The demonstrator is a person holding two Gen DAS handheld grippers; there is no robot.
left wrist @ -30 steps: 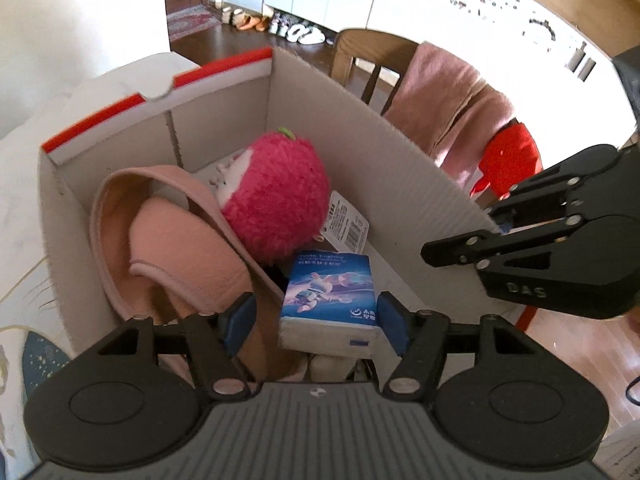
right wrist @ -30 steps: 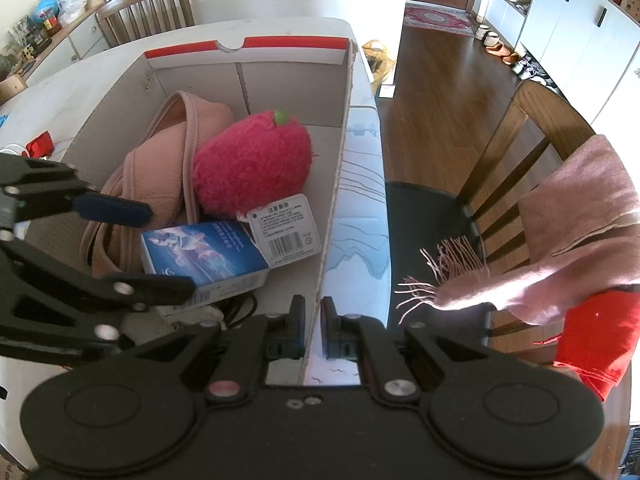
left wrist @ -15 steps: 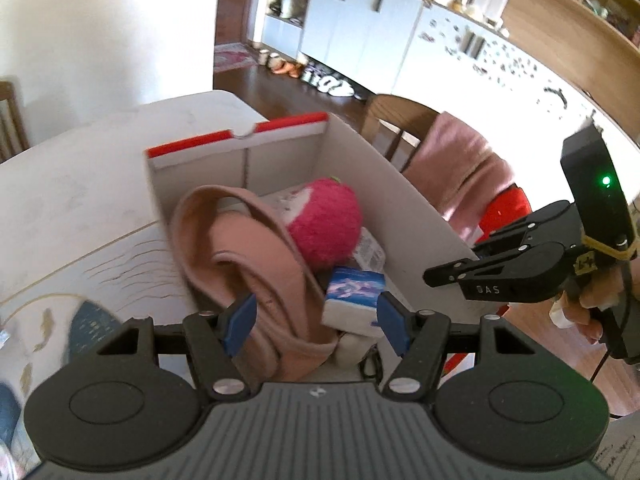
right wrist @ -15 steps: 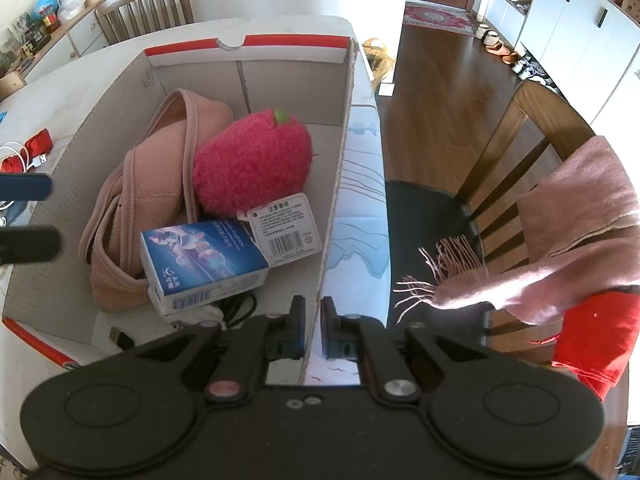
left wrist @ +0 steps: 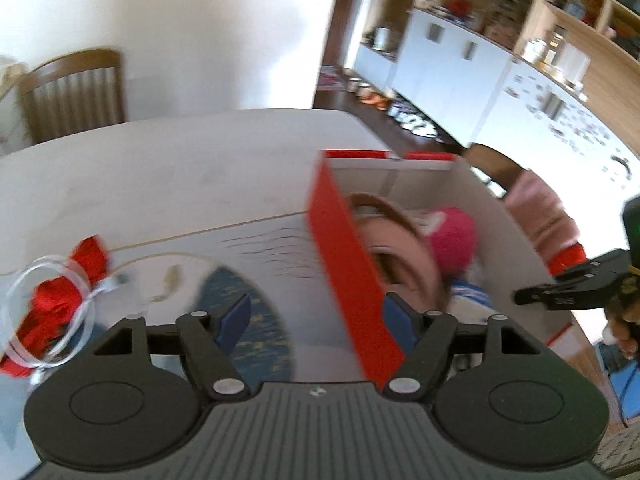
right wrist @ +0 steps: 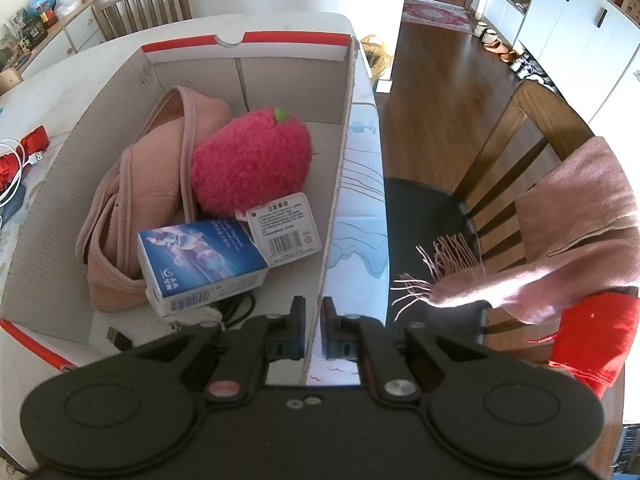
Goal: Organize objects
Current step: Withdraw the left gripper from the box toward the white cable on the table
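The right gripper [right wrist: 313, 330] was clenched on the right wall of the cardboard box [right wrist: 338, 184] on the counter [left wrist: 160, 168], where the tissue pack [right wrist: 200, 258], pink plush [right wrist: 250, 168] and pink slippers [right wrist: 148, 184] lay, while the left gripper [left wrist: 316, 320] was spread wide, holding nothing.

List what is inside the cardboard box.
Inside the box: a pink slipper, a pink plush strawberry with a printed tag, and a blue tissue pack lying on black cables. Whatever lies beneath the slipper and plush is covered.
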